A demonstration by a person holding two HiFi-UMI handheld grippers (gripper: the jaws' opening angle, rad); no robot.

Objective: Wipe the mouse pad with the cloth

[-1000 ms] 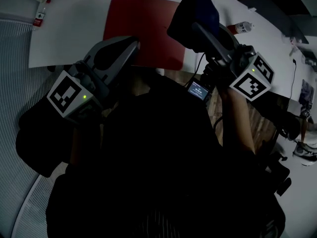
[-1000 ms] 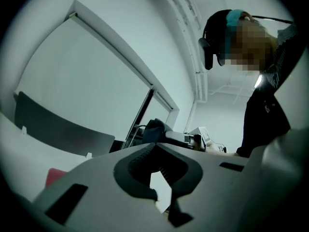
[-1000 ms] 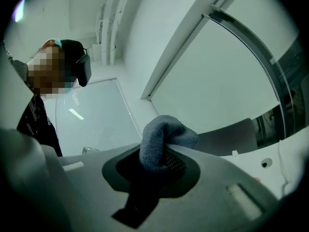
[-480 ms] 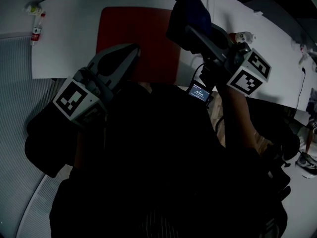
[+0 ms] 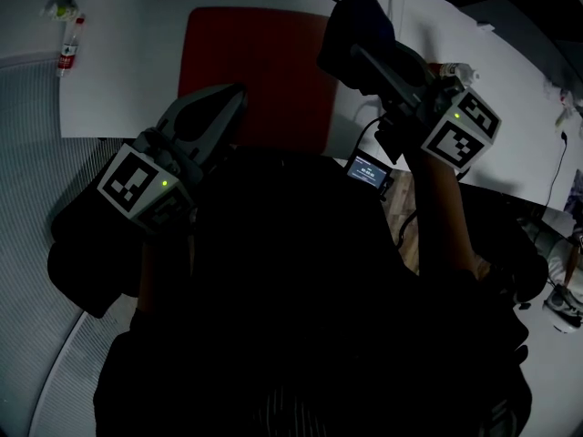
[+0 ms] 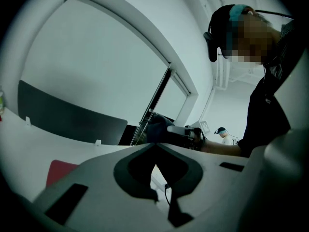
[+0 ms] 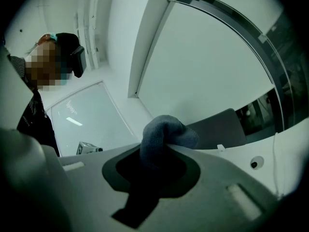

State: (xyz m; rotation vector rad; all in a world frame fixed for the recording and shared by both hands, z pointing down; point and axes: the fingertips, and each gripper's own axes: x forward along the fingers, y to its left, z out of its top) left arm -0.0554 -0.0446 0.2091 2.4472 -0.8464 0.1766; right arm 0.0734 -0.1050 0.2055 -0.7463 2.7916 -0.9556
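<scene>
The left gripper (image 5: 235,94) is held forward and angled upward, its jaws brought together with nothing between them. The right gripper (image 5: 357,55) is held further forward on a bare forearm (image 5: 437,212), its jaws clamped on the cloth (image 5: 360,16).

Red mouse pad (image 5: 260,71) lies flat on white table (image 5: 137,71). L gripper (image 5: 233,96) is over pad's near-left corner, jaws look together, nothing btwn them. R gripper (image 5: 363,55) is at pad's right edge w/ dark blue cloth (image 5: 360,16) bunched at its jaw end; can't tell if cloth touches pad. Small bottle (image 5: 69,49) lies at table's far-left corner. Lit screen (image 5: 368,169) sits near table's front edge, just beside R gripper
</scene>
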